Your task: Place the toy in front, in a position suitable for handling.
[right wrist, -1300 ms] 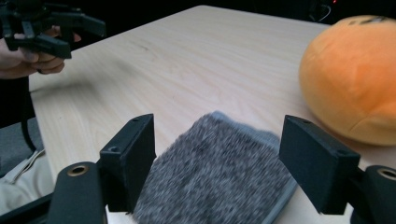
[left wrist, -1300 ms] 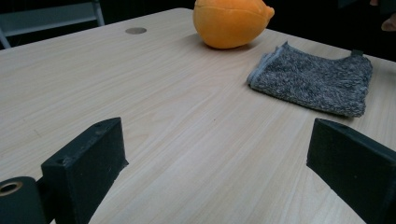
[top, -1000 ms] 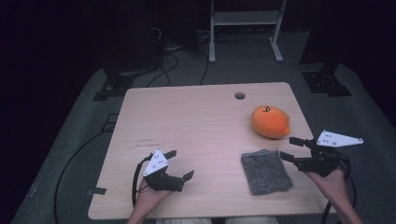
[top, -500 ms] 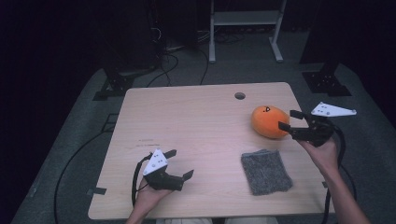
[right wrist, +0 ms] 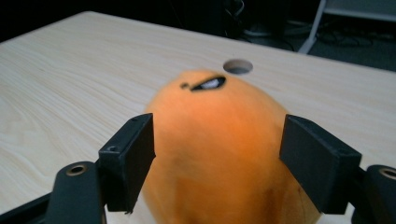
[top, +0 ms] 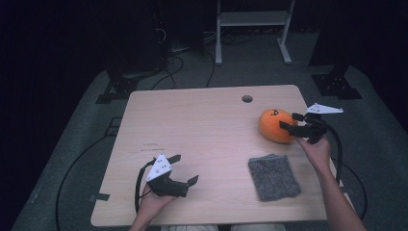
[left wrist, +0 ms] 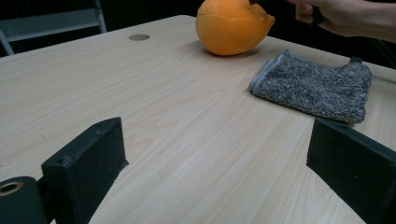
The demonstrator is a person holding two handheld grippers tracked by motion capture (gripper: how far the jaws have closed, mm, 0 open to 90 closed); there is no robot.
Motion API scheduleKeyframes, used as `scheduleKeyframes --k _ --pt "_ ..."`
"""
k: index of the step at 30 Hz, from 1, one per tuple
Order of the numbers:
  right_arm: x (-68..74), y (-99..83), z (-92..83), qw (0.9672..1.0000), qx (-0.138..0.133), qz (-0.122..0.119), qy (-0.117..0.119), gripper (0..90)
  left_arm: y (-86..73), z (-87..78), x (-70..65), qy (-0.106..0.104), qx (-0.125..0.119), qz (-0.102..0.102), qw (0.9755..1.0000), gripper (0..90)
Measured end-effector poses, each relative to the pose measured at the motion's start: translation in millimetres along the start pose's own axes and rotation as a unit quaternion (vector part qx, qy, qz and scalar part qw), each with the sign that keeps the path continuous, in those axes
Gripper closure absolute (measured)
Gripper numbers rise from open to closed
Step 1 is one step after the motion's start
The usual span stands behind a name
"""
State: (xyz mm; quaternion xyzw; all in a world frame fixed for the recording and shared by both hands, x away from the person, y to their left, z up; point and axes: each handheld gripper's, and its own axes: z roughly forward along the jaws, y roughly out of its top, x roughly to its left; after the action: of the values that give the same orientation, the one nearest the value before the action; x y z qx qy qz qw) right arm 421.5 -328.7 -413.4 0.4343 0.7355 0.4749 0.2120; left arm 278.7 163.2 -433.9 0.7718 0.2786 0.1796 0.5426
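An orange plush toy [top: 273,126] with a small stitched face lies at the table's right side. My right gripper [top: 290,121] reaches it from the right, open. In the right gripper view the two black jaws flank the plush toy [right wrist: 219,126] on both sides, and I cannot tell if they touch it. A folded grey cloth [top: 274,177] lies flat nearer the front edge. My left gripper [top: 185,168] rests open near the front left with nothing between its jaws. The left gripper view looks across bare wood toward the cloth [left wrist: 313,86] and plush toy [left wrist: 231,25].
The light wooden table [top: 192,125] has a round cable hole [top: 247,98] near its far edge. A white frame [top: 250,19] and black stands sit on the dark floor behind. The person's right hand [left wrist: 345,16] hovers beyond the cloth.
My right gripper has travelled away from the cloth's right side, forward and left, until its jaws flank the plush toy. The left gripper has stayed put.
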Motion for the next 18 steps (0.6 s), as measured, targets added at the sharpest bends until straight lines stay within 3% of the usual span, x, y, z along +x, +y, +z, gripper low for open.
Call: scheduleKeyframes --k 5,8,18 --pt "-0.3 -4.0 8.9 0.9999 0.008 0.000 -0.012 34.6 0.0 -0.5 0.4 0.000 0.001 0.001 1.0000 3.7" --pt "1.9 -9.1 12.1 0.9996 0.003 -0.003 -0.028 44.9 0.1 -1.3 0.2 0.001 -0.001 0.003 1.0000 3.8" --pt "2.7 -11.9 10.7 0.9992 0.017 0.021 -0.031 77.8 0.2 -1.8 -0.8 0.004 0.003 0.008 1.0000 3.8"
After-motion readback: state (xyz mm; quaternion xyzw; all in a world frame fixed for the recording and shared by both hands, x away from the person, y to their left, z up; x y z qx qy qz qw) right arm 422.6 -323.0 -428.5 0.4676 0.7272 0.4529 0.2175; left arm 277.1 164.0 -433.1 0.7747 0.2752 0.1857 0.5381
